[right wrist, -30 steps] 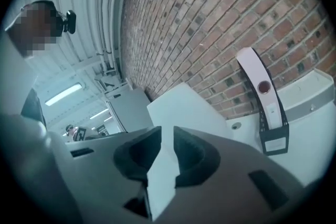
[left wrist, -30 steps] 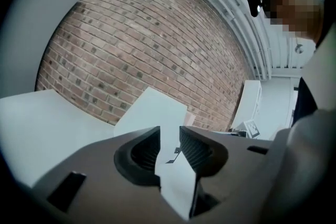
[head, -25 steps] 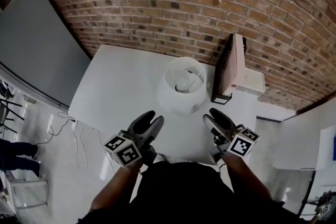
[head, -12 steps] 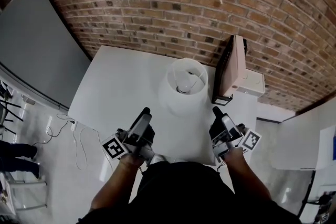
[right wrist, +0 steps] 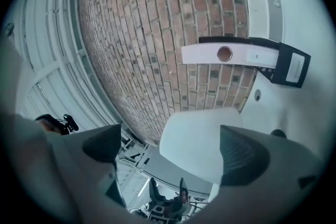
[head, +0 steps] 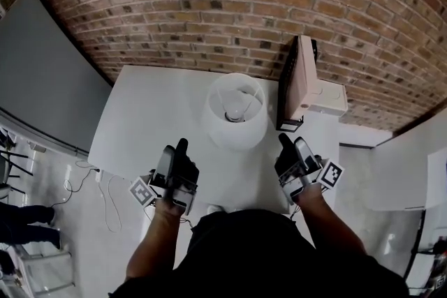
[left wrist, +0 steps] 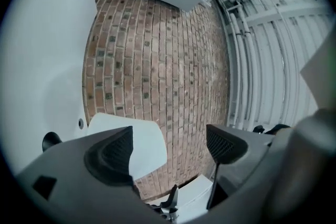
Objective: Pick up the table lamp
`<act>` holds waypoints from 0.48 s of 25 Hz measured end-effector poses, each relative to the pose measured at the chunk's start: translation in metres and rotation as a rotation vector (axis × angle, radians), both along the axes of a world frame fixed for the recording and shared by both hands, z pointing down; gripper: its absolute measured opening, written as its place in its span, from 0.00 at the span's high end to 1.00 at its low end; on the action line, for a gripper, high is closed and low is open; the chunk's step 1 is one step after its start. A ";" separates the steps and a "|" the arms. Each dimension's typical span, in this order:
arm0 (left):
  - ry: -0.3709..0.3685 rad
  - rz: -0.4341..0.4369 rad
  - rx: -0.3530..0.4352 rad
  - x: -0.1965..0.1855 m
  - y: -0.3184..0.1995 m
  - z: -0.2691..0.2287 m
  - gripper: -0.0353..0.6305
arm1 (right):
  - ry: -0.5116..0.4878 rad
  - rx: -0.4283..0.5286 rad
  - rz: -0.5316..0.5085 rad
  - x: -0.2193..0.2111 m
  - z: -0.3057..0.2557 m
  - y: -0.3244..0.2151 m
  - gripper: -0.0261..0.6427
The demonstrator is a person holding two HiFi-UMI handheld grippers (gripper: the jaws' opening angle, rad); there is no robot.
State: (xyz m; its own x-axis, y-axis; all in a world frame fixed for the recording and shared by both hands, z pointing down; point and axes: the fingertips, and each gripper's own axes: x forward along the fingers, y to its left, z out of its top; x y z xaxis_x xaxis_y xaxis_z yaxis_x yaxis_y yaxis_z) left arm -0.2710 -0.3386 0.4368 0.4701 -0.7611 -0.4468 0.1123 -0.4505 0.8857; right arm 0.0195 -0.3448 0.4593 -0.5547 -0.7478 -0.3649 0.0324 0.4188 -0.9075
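Note:
The table lamp (head: pixel 235 112) has a white drum shade with its bulb showing from above, and stands on the white table (head: pixel 150 108) near the brick wall. My left gripper (head: pixel 175 151) is short of it at the front left, empty, its jaws opening. My right gripper (head: pixel 293 146) is at the front right, open and empty. In the left gripper view the shade (left wrist: pixel 146 145) shows beyond the left gripper (left wrist: pixel 168 147), apart from it. In the right gripper view the shade (right wrist: pixel 202 139) lies ahead of the right gripper (right wrist: pixel 170 149), untouched.
A binder (head: pixel 296 84) stands upright just right of the lamp, also seen as the binder (right wrist: pixel 236 54). A white box (head: pixel 327 98) sits behind it by the brick wall (head: pixel 230 3). A grey panel (head: pixel 42 73) is on the left; cables (head: pixel 105 185) lie on the floor.
Both grippers have rolled onto their sides and edged forward toward the lamp, and their jaws have spread wider. The lamp has not moved.

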 end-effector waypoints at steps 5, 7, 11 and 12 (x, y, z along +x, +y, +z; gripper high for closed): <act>0.007 -0.040 0.005 -0.006 -0.006 0.001 0.29 | 0.002 0.007 0.002 0.004 0.002 -0.002 0.10; 0.001 -0.048 0.005 -0.006 -0.008 0.001 0.29 | 0.000 0.002 0.000 0.005 0.003 -0.004 0.10; -0.016 -0.063 -0.007 -0.007 -0.012 0.008 0.29 | 0.012 0.002 -0.021 0.004 0.009 -0.010 0.11; -0.019 -0.072 -0.016 -0.008 -0.014 0.011 0.29 | 0.022 0.005 -0.032 0.002 0.012 -0.012 0.11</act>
State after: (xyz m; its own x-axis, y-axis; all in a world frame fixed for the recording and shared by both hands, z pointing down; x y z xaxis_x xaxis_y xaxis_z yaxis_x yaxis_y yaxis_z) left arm -0.2786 -0.3527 0.4480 0.4224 -0.8003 -0.4257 0.0636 -0.4423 0.8946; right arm 0.0215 -0.3567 0.4709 -0.5866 -0.7274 -0.3561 0.0260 0.4225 -0.9060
